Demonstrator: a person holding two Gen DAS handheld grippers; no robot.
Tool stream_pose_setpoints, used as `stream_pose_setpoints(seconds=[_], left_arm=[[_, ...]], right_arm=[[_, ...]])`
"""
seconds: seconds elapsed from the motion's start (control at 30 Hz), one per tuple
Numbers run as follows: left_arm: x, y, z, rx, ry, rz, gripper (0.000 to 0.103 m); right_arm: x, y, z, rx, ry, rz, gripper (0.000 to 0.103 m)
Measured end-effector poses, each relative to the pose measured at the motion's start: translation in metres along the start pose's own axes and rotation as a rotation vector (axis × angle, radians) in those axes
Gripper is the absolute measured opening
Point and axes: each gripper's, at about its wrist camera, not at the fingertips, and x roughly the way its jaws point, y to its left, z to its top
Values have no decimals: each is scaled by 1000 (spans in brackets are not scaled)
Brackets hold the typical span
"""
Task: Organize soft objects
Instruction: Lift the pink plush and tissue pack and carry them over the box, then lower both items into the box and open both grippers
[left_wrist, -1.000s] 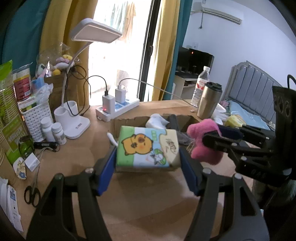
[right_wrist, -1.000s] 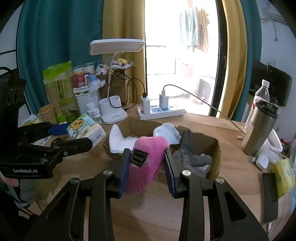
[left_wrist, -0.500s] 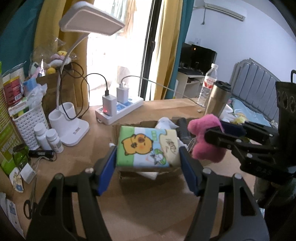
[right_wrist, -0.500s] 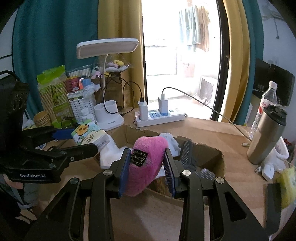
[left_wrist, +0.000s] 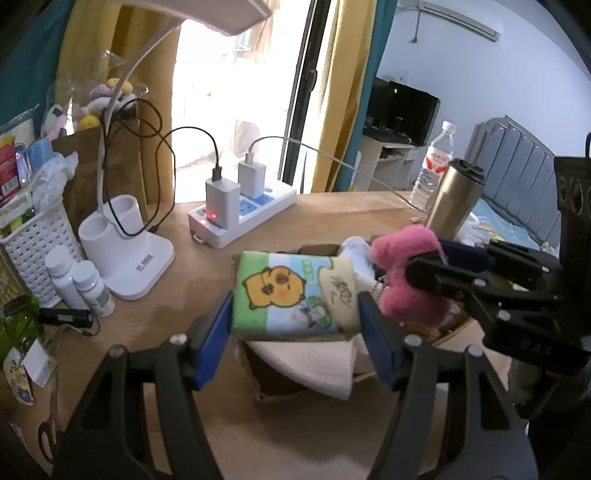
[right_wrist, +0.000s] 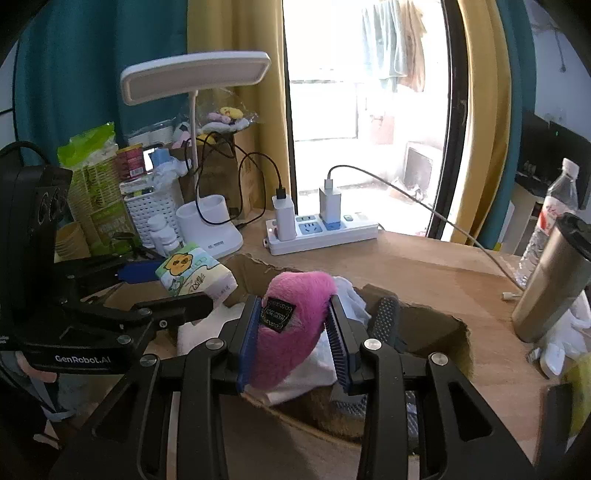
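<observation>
My left gripper (left_wrist: 295, 321) is shut on a soft tissue pack (left_wrist: 291, 291) printed with a yellow cartoon animal, held over the near left part of the open cardboard box (left_wrist: 258, 384). The pack also shows in the right wrist view (right_wrist: 194, 271). My right gripper (right_wrist: 293, 336) is shut on a pink plush toy (right_wrist: 291, 328) with a black label, held above the box (right_wrist: 458, 332). The plush shows at the right of the left wrist view (left_wrist: 406, 273). White cloths (right_wrist: 351, 295) and grey-dotted socks (right_wrist: 384, 317) lie inside the box.
A white power strip (right_wrist: 321, 232) with chargers and cables lies behind the box. A desk lamp (right_wrist: 207, 225), white bottles (left_wrist: 85, 284) and a white basket (left_wrist: 33, 251) stand at the left. A steel tumbler (right_wrist: 550, 280) and water bottle (right_wrist: 550, 210) stand at the right.
Both grippers have moved forward and over the box, each still holding its object. The tissue pack and the pink plush now hang above the box's opening.
</observation>
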Motion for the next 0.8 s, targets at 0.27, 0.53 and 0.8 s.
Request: stream_pose_setpoints(seconds=[0.27, 0.53, 0.8], left_arm=[[20, 9, 2, -7, 18, -3, 67], [34, 11, 3, 1, 29, -13, 67], [42, 9, 4, 8, 35, -13, 68]], right_arm=[[24, -4, 5, 4, 29, 12, 37], [44, -6, 3, 10, 62, 27, 37], [57, -8, -1, 23, 89, 35, 37]])
